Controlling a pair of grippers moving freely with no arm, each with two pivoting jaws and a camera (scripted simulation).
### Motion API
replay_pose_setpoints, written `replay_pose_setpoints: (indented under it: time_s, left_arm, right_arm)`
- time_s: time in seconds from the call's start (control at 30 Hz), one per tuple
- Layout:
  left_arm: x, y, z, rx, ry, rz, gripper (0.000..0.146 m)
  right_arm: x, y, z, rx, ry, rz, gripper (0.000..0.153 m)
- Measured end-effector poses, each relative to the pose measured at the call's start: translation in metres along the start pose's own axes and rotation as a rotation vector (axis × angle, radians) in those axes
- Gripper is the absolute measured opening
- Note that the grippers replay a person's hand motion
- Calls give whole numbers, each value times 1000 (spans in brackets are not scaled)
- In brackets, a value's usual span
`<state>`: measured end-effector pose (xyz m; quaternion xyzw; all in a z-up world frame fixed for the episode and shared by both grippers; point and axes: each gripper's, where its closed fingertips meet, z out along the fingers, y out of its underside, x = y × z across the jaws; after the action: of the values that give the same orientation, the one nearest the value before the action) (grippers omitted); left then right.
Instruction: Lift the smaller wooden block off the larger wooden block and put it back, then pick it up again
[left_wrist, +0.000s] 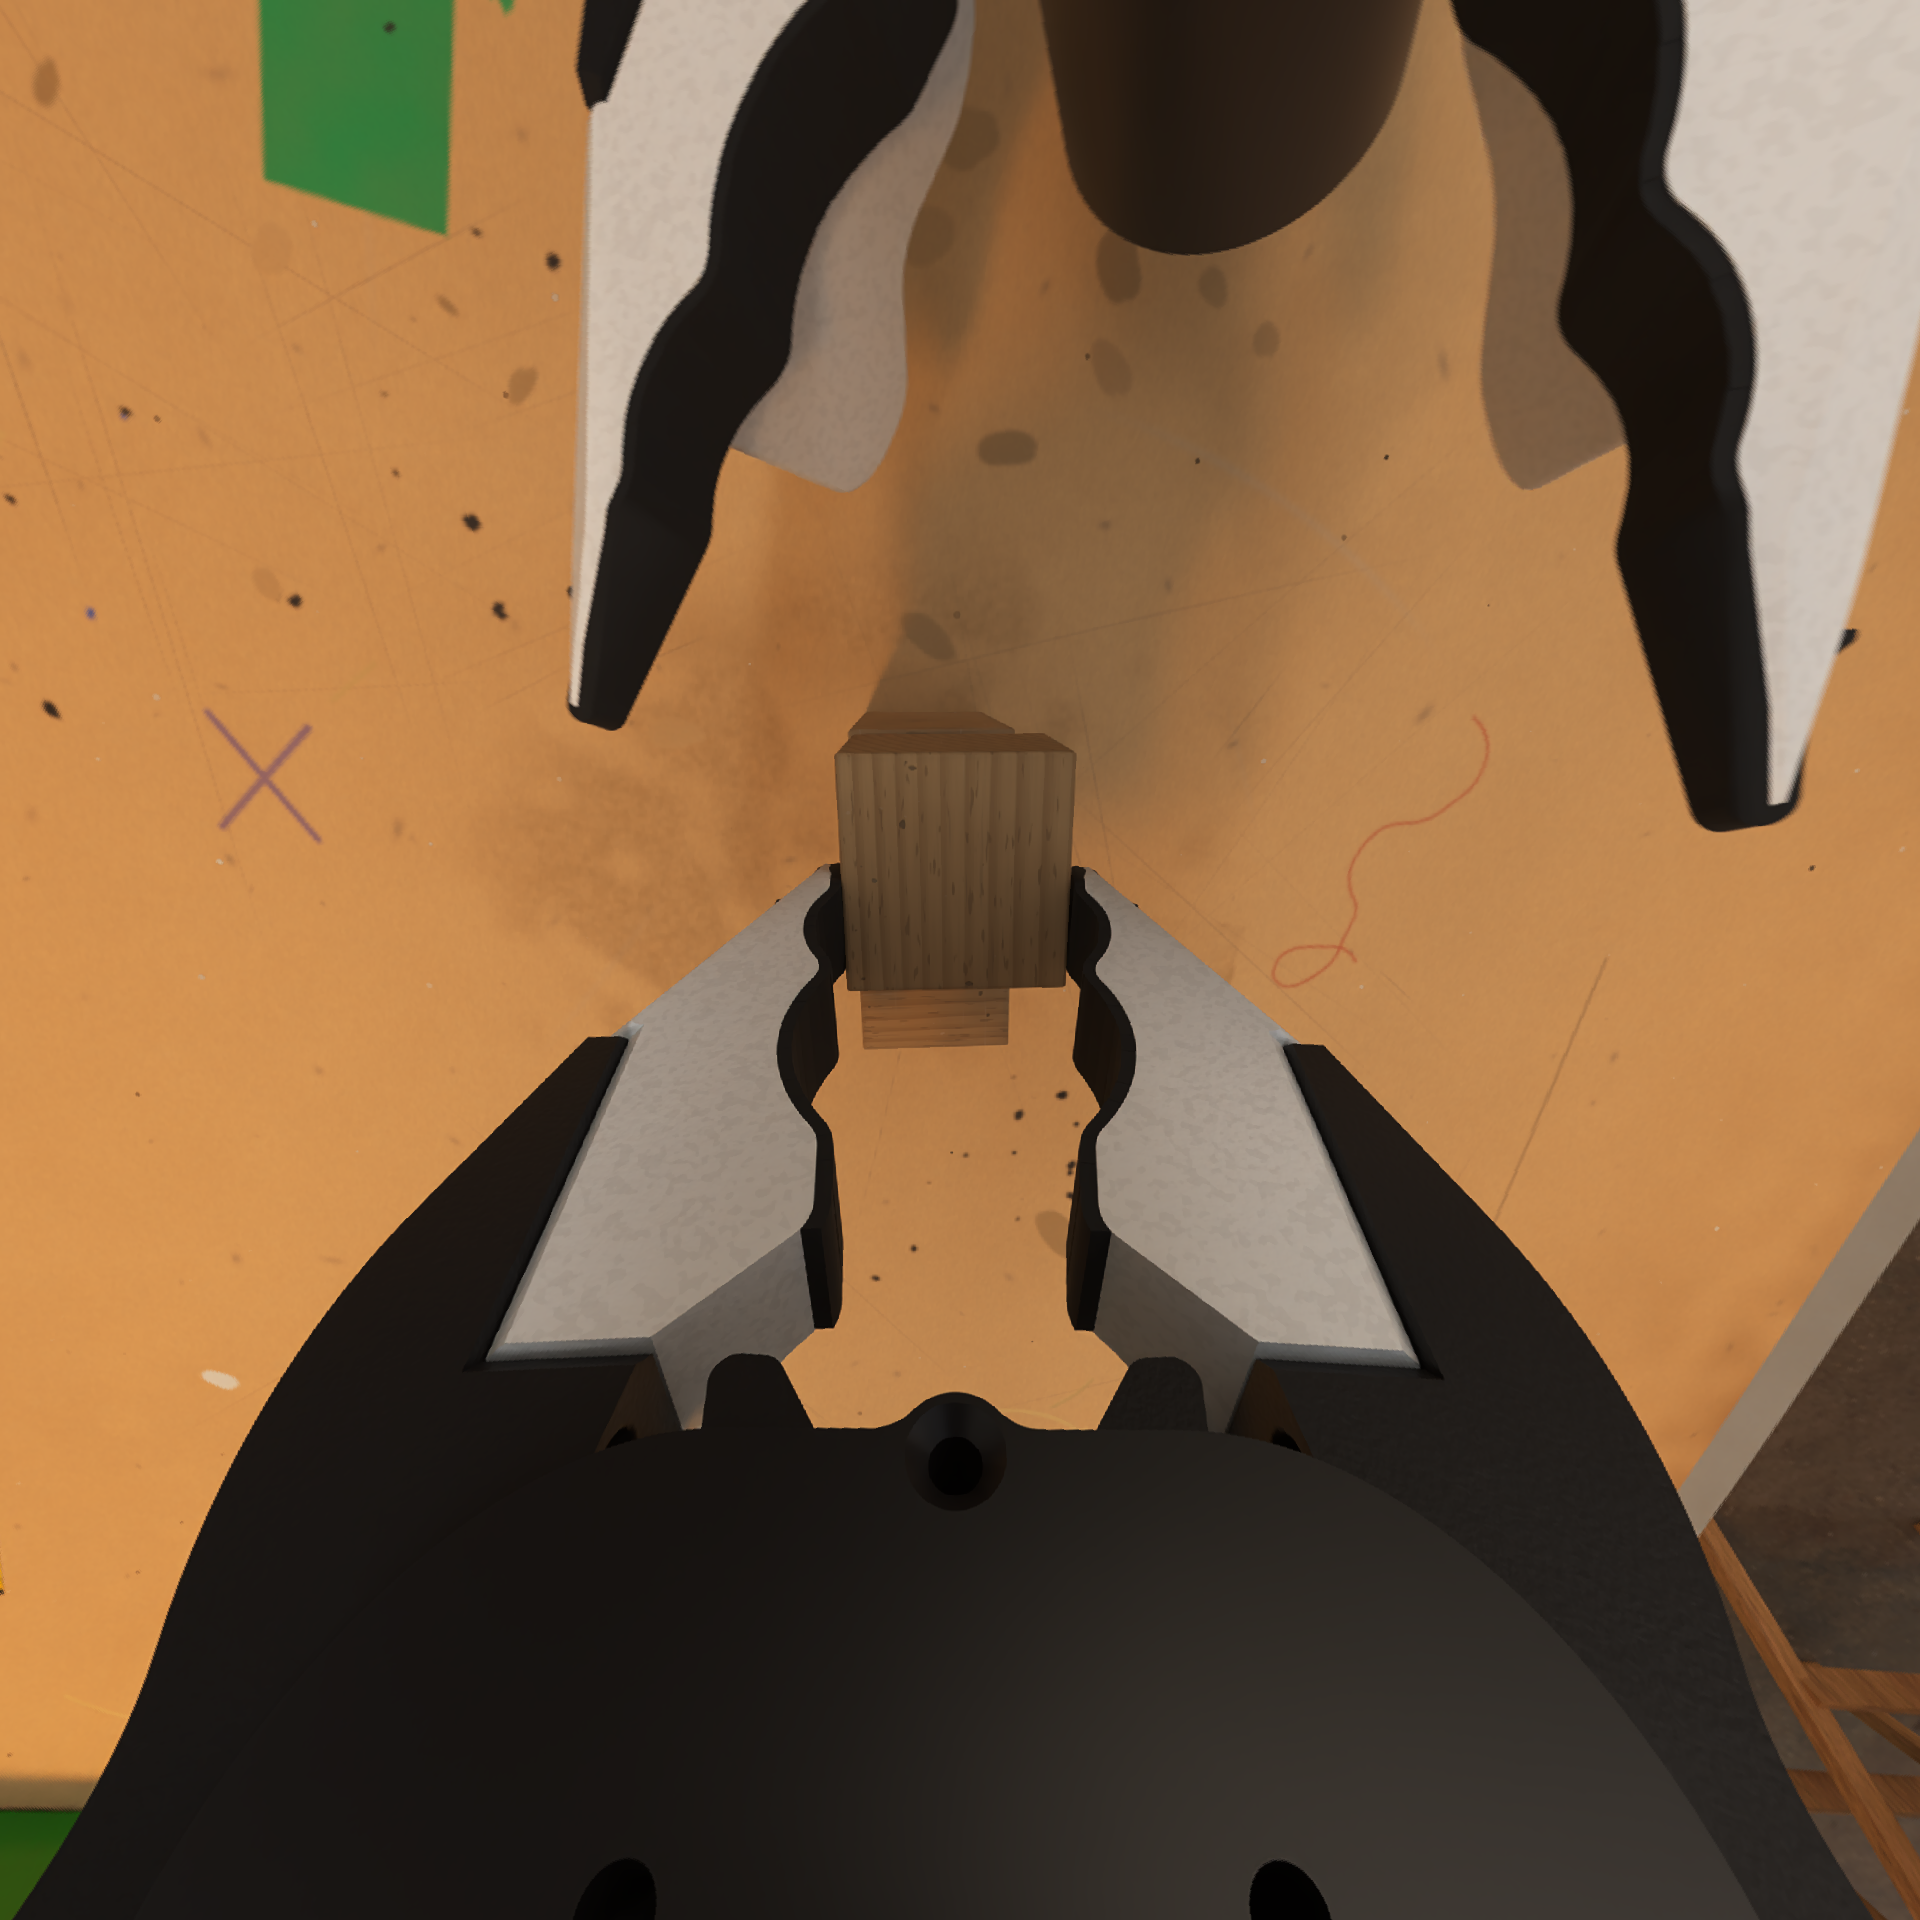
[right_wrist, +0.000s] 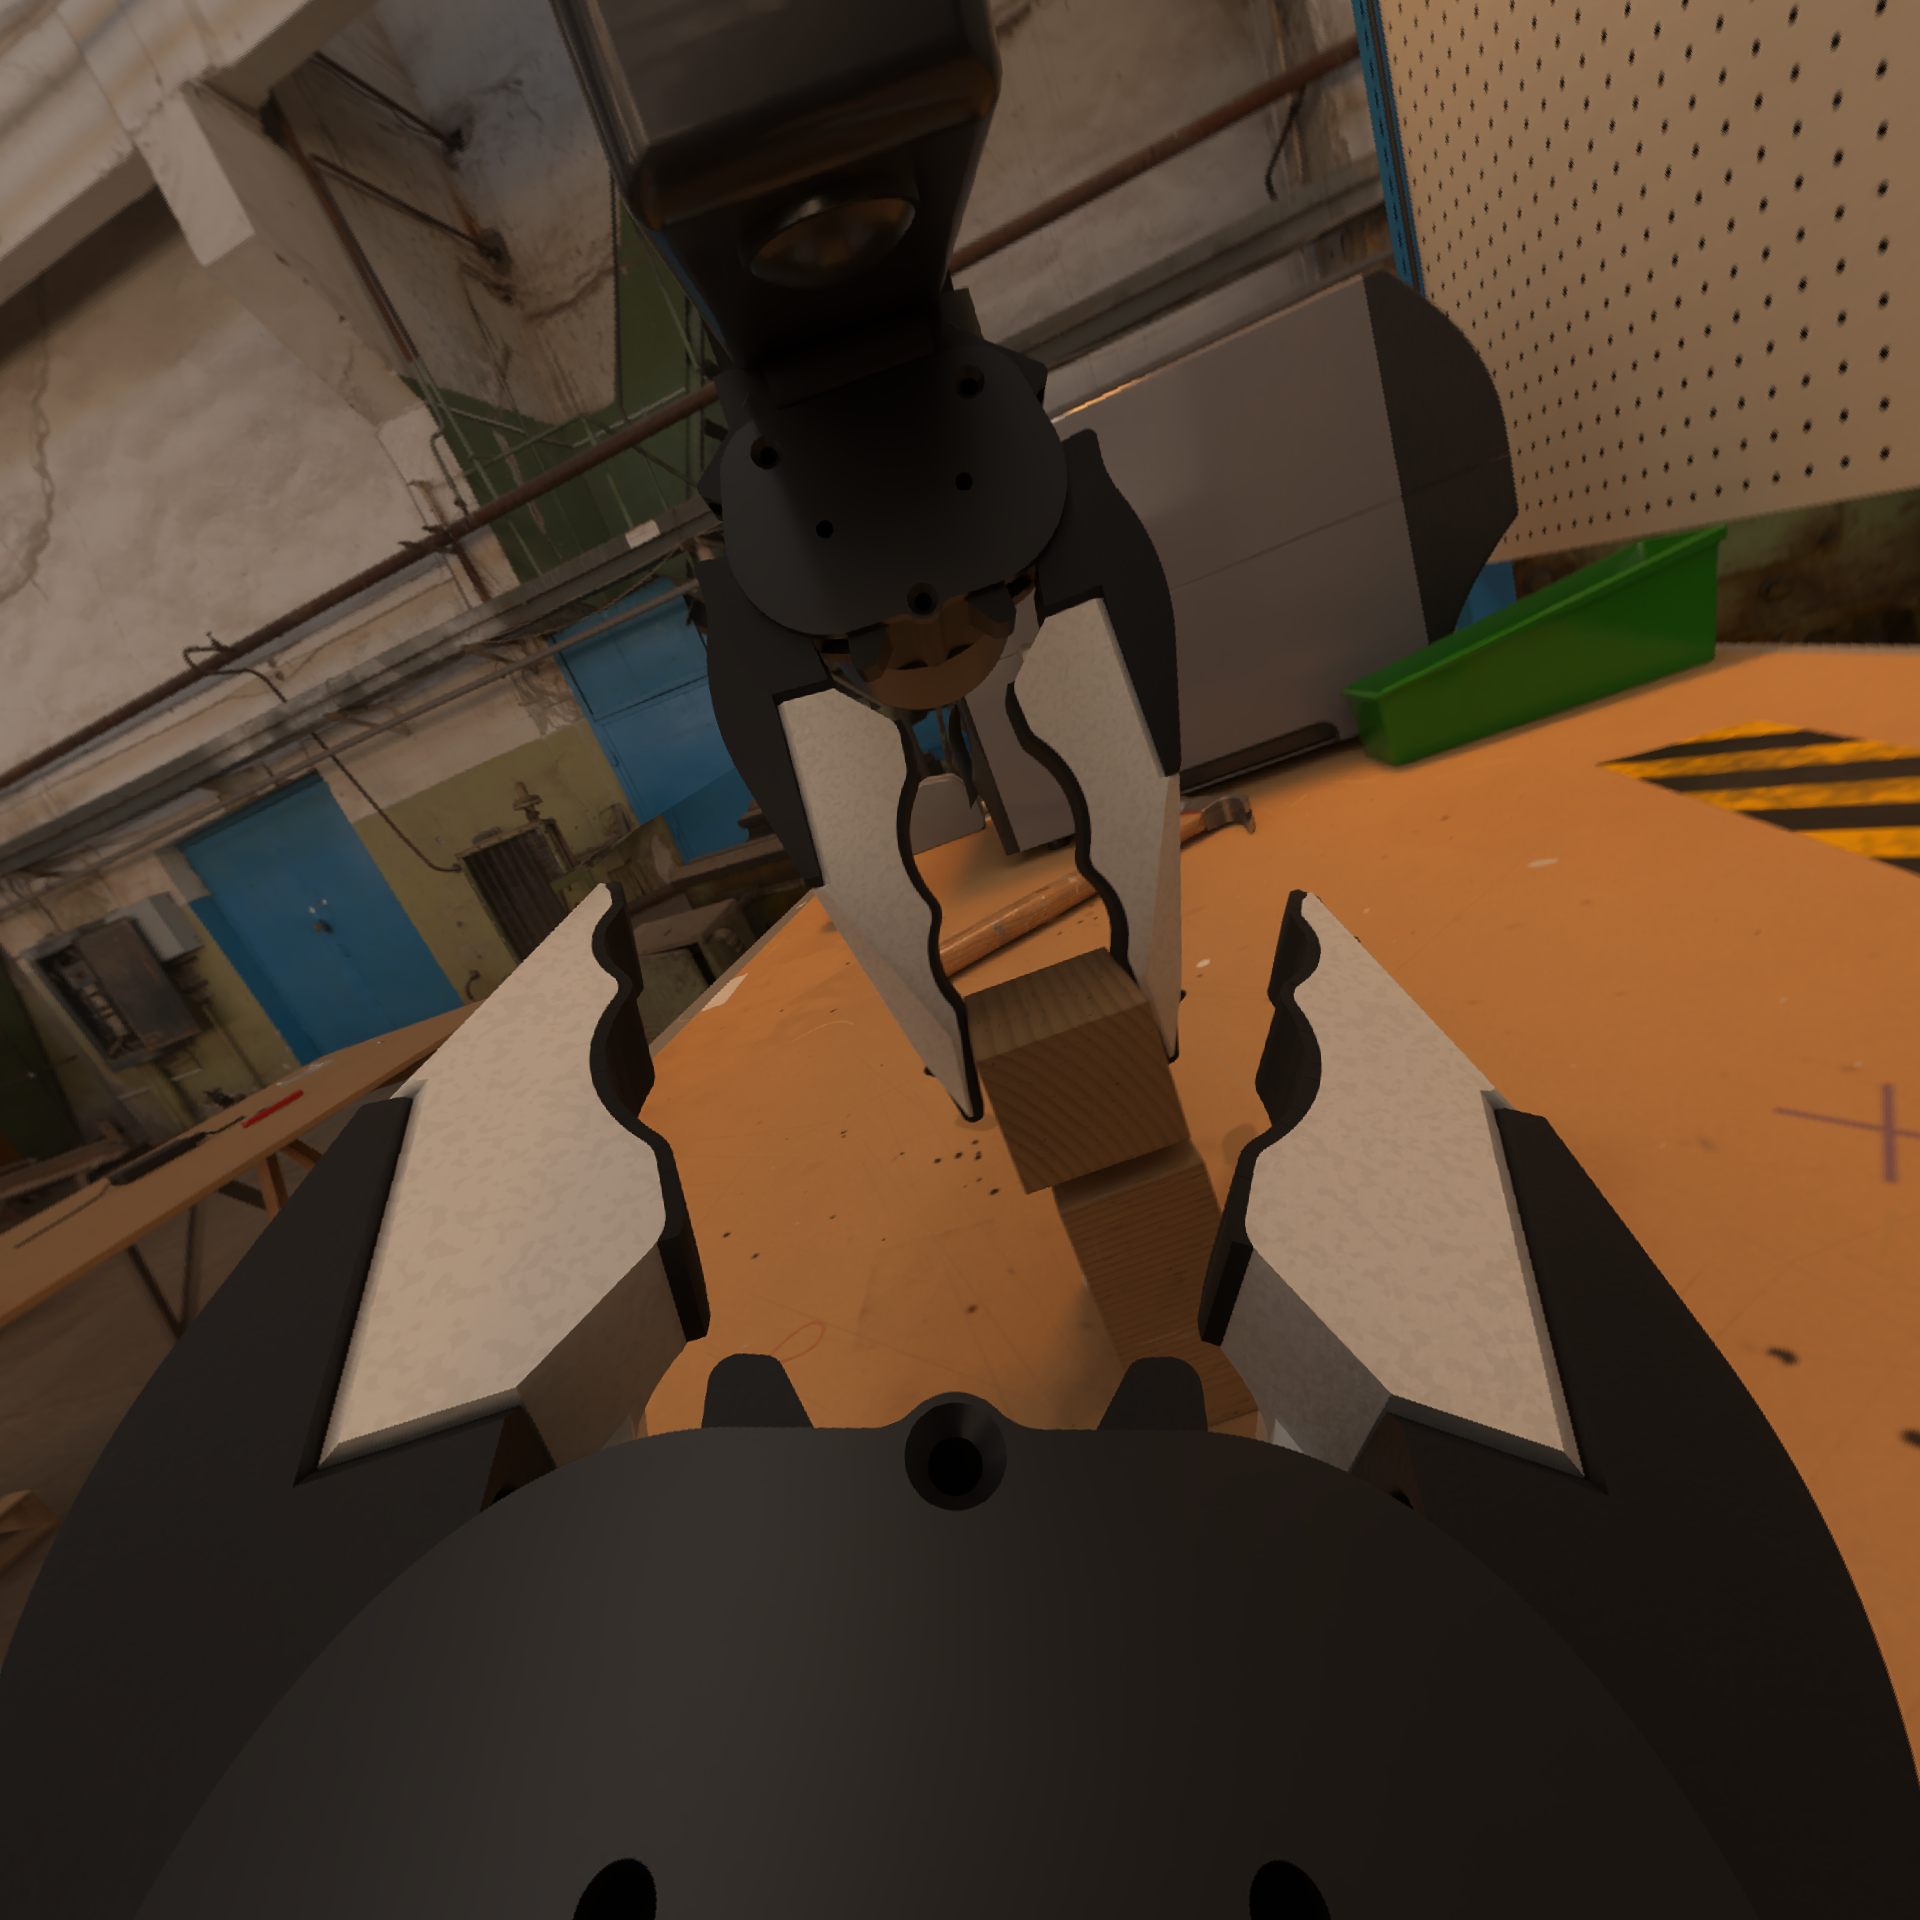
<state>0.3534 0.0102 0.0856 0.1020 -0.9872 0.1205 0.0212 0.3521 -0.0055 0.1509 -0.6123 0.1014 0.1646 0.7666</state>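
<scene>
Smaller block (left_wrist: 954, 871) pinched between left claw (left_wrist: 954, 899) fingertips (off table).

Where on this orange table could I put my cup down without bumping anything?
Bare tabletop lies between the larger block and the purple cross, and around the red squiggle. Crowded: the middle, where the left tool grips the smaller block and the right tool hangs open. A hammer and green bin lie farther back.
</scene>
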Motion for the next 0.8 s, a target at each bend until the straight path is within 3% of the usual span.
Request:
replay_pose_setpoints:
  time_s: [0.3, 0.5, 0.53, 0.57, 0.6, 0.77, 0.8]
  left_arm:
    - [1, -2, 2, -11, 1, 8, 42]
    - [0, -4, 1, -11, -5, 11, 45]
    - [0, -4, 1, -9, -3, 10, 69]
    - [0, -5, 1, -7, -5, 10, 103]
    - [0, -5, 0, -5, -7, 10, 121]
    - [-1, -7, 0, -4, -17, 14, 125]
    - [0, -7, 0, -8, -19, 16, 120]
  right_arm:
    - [1, -11, 0, 94, -39, -126, 104]
    - [5, -10, -1, 90, -30, -120, 94]
    - [7, -7, -1, 74, -23, -108, 95]
    - [8, -6, -1, 64, -20, -100, 96]
    - [8, -5, -1, 65, -22, -87, 96]
    - [4, -10, -1, 138, -48, -49, 96]
    - [3, -13, -2, 162, -56, -38, 96]
